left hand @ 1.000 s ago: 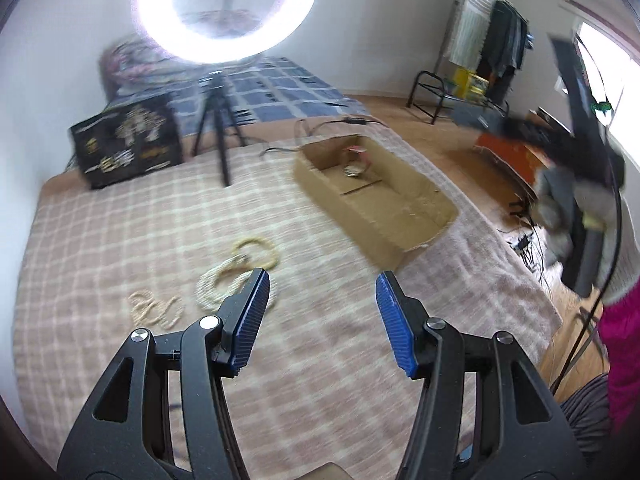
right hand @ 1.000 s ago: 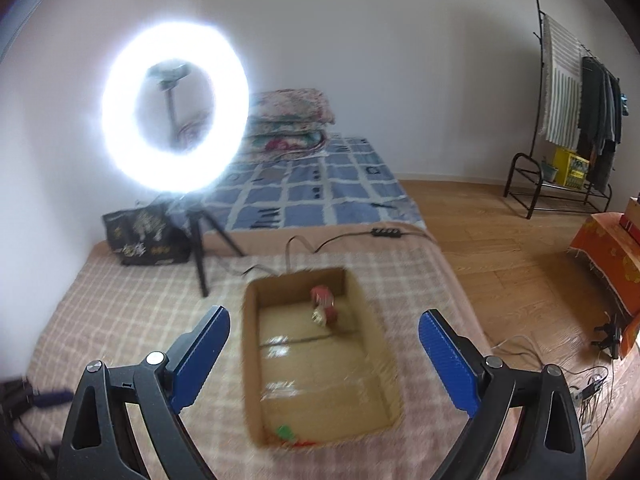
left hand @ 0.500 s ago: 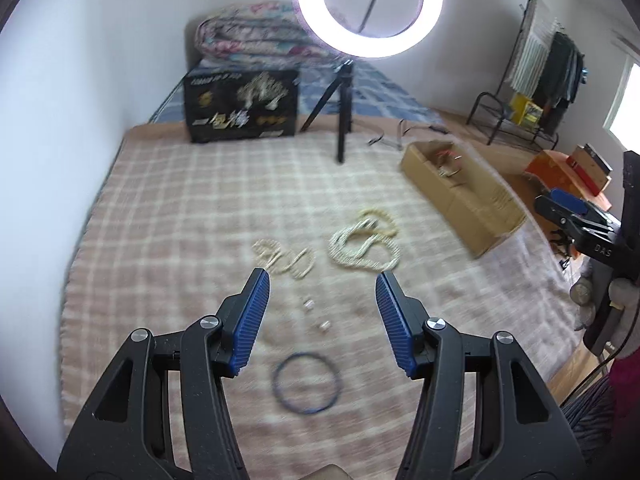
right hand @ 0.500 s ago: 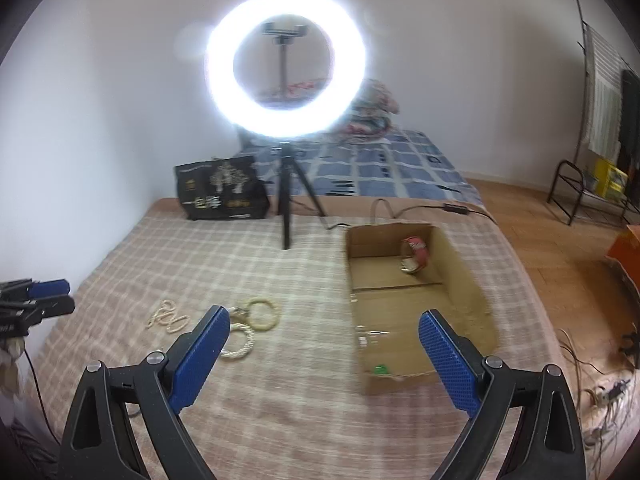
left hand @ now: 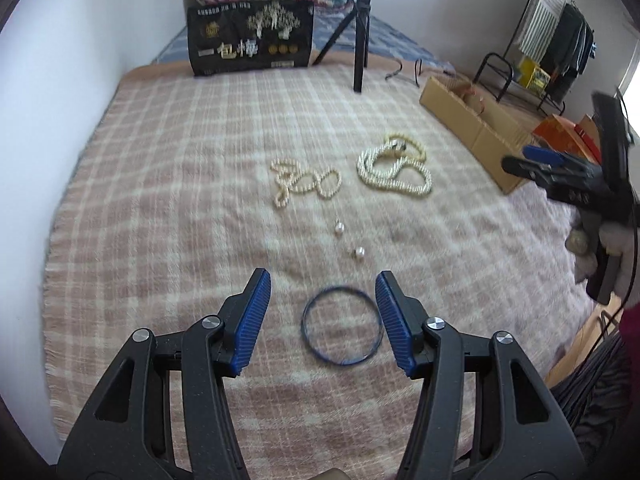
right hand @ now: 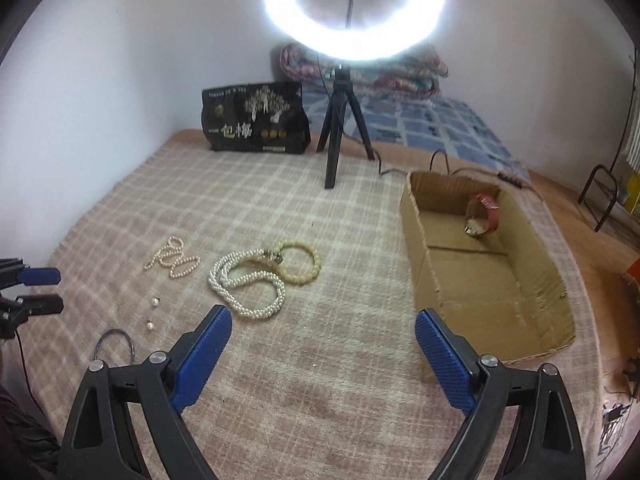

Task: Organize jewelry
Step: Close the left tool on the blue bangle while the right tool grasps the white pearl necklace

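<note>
The left claw [left hand: 323,316] hung over the checked blanket [left hand: 168,184] with its blue pads apart and closing, and the blue bangle [left hand: 341,326] lay flat on the blanket in the gap between them, touched by neither pad as far as the blurred view showed. The right claw [right hand: 323,354] also stood wide and was closing, with only bare blanket between its pads.

Beyond the bangle lay two loose pearl earrings [left hand: 349,240], one behind the other. Farther on was a thin bead strand [left hand: 304,182] in loops, and just beside it, to the right, a thick white pearl necklace [right hand: 248,286] touching a yellowish bead bracelet [right hand: 300,262]. A cardboard box [right hand: 424,248] sat on the blanket's right side, well apart from the loose pieces, and a red-strapped watch [right hand: 484,214] stood in its far compartment. The near compartment's floor looked bare.

At the far edge of the blanket stood a ring light [right hand: 352,12] on a black tripod [right hand: 336,136], with a black printed bag [right hand: 256,120] beside it. A gloved hand [left hand: 612,248] held the right claw at the edge of the left camera's view.
</note>
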Tool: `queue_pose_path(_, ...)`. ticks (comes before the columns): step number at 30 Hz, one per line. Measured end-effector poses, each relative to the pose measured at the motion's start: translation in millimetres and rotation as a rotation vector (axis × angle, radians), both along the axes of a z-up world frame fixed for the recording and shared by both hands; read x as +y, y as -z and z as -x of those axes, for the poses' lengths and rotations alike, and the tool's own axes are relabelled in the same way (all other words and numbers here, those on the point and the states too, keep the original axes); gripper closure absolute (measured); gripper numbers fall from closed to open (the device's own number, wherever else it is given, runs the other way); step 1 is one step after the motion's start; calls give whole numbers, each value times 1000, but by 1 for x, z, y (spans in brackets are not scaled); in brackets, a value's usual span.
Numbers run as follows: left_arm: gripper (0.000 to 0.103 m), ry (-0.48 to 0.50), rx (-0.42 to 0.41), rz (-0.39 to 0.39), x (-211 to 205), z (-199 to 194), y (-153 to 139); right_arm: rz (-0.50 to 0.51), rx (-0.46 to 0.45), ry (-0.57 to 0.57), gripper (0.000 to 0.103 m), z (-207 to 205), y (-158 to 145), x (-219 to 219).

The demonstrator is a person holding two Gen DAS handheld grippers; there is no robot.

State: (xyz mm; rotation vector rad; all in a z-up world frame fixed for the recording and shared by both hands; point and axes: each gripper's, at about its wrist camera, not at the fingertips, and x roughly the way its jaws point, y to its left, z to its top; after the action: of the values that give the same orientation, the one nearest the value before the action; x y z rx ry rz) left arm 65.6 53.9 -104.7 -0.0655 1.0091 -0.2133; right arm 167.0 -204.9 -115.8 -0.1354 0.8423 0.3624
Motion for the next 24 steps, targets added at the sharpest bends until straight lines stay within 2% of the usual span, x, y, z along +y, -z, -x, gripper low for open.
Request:
queue_pose_path(1,63,8,26,-6,0,-1,7,-4,26,-3,16,-5,5,1)
queue_pose_path(2,66,11,43,-11,0,-2,12,-7,40,-4,20,-8,8,1)
queue_pose_path(6,67,24,113,-28,-2,-4,34,-22,117,-11,31,-22,26,6)
queue_pose_path(9,73,36,142,-42,-3,-6,44,-40,154,-19,37,-31,36,12)
queue_pose_path(11,73,39,153,-50,-3,-8,48,-50,181,-37,44,-37,43,20)
queue_pose_path(16,73,34,177,-50,1,-12,56,-38,210,-47,55,-49,57,36)
queue_pose_path(18,73,36,189,-53,2,-13,61,-33,223,-47,57,-55,62,41)
queue_pose_path(20,78,40,201,-57,2,-14,65,-20,228,-36,57,-60,66,45)
queue_pose_path(24,78,43,217,-60,3,-15,70,-30,249,-27,58,-70,73,48)
